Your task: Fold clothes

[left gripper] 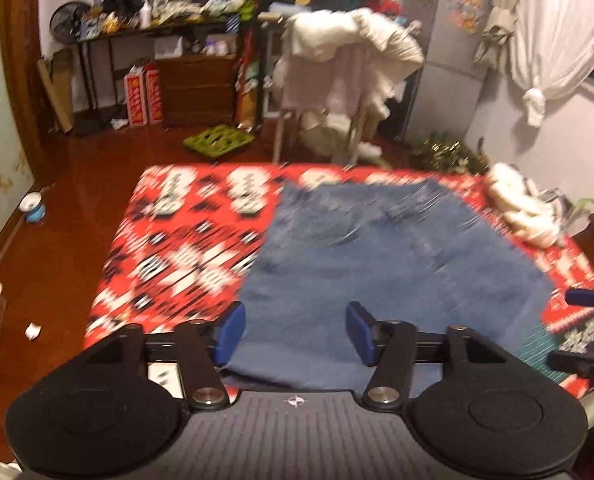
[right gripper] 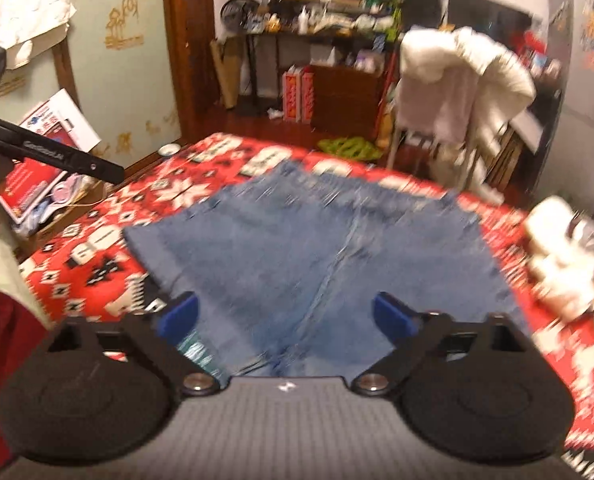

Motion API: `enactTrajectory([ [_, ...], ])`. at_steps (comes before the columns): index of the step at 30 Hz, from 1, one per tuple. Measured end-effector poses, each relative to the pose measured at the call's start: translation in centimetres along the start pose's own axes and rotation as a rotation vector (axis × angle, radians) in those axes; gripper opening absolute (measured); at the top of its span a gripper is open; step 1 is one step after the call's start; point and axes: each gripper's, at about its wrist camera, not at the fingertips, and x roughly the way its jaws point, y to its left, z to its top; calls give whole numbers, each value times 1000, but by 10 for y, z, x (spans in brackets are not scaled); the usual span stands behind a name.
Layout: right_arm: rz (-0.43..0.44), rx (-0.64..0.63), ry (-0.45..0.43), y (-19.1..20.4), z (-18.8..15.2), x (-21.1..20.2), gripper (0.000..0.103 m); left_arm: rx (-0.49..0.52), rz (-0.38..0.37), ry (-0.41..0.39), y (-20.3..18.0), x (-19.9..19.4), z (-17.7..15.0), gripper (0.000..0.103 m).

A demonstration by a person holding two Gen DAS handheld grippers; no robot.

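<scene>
A blue denim garment (left gripper: 393, 256) lies spread flat on a red patterned cloth (left gripper: 177, 240) that covers the table. In the right wrist view the same denim (right gripper: 317, 248) shows a centre seam running toward me. My left gripper (left gripper: 295, 330) hovers open above the near edge of the denim, with nothing between its blue pads. My right gripper (right gripper: 285, 320) is open too, over the near end of the seam, holding nothing. The right gripper's blue tips (left gripper: 589, 298) show at the right edge of the left wrist view. Both views are motion-blurred.
White folded clothes (left gripper: 525, 208) sit at the table's far right corner, also in the right wrist view (right gripper: 565, 256). A chair heaped with white laundry (left gripper: 349, 64) stands behind the table. A cluttered shelf (left gripper: 169, 20) lines the far wall. A black tool bar (right gripper: 53, 152) crosses the left.
</scene>
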Motion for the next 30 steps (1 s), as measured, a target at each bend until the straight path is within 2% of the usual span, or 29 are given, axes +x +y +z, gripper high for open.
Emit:
enactTrajectory([
  [4,-18,36,-39,-28,17,-15,102,-18,9,-29,-51,-1,14,66],
  [8,-72,49,-34,-59,28,-22,103,-59,-49,-26,-90,11,17,68],
  [13,-251,67,8,-86,16,-15,103,9,41,46,-136,41,-1,68],
  [15,-300,83,40,-90,9,-10,103,6,48,86,-144,52,-10,68],
  [17,-302,80,70,-93,3,-4,102,0,47,119,-148,62,-19,68],
  [22,-225,-54,156,-85,-2,18,102,7,94,167,-152,84,-34,69],
  [27,-170,-22,193,-72,-3,30,103,-41,143,233,-142,101,-44,69],
  [30,-213,1,192,-71,-2,37,102,-58,163,232,-135,104,-50,69],
])
